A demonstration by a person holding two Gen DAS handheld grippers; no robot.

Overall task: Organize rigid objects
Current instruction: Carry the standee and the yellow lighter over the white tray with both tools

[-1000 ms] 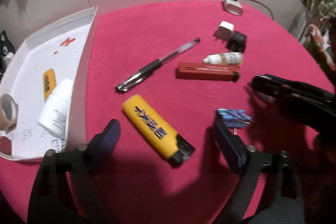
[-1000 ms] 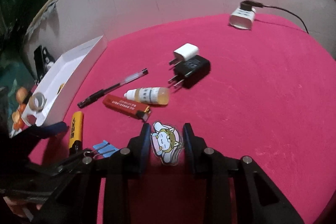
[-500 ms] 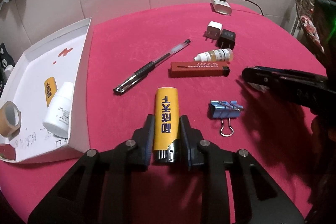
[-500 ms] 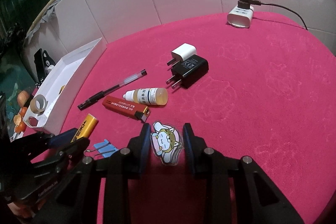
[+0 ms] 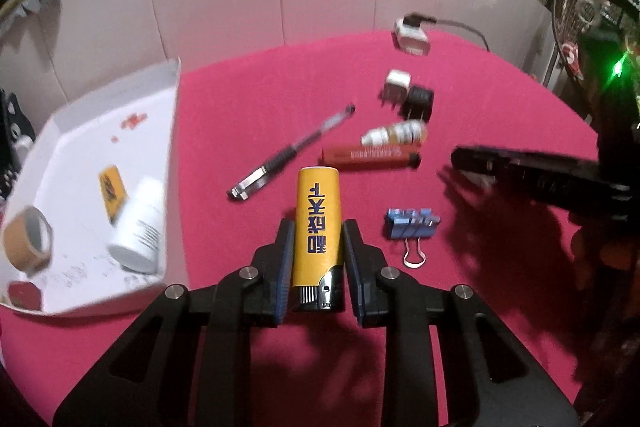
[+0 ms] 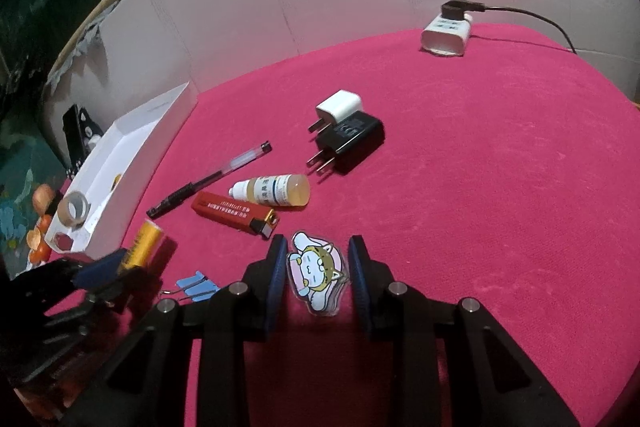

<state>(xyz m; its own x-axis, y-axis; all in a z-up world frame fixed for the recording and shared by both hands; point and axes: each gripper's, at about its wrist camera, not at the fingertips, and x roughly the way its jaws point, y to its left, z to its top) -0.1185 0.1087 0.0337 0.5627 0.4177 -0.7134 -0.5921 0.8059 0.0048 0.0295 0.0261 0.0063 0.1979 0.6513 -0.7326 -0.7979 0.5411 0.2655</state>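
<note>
My left gripper (image 5: 318, 227) is shut on a yellow lighter (image 5: 318, 223) and holds it above the red cloth, right of the white tray (image 5: 172, 131). The same lighter (image 6: 144, 245) shows in the right wrist view, in the left gripper (image 6: 108, 267). My right gripper (image 6: 318, 247) is shut on a flat cartoon sticker charm (image 6: 318, 271). On the cloth lie a pen (image 5: 292, 153), a red lighter (image 5: 370, 157), a small dropper bottle (image 5: 396, 133), a blue binder clip (image 5: 412, 223), and white (image 5: 396, 83) and black (image 5: 418, 103) plug adapters.
The tray holds a white bottle (image 5: 138, 223), a tape roll (image 5: 26, 241), a small yellow item (image 5: 112, 185) and a red item (image 5: 24, 297). A white power strip (image 6: 446, 37) with a cable sits at the far edge. A white wall rings the table.
My left gripper closed on the yellow lighter and lifted it off the cloth. The right gripper has stayed shut on the sticker charm.
</note>
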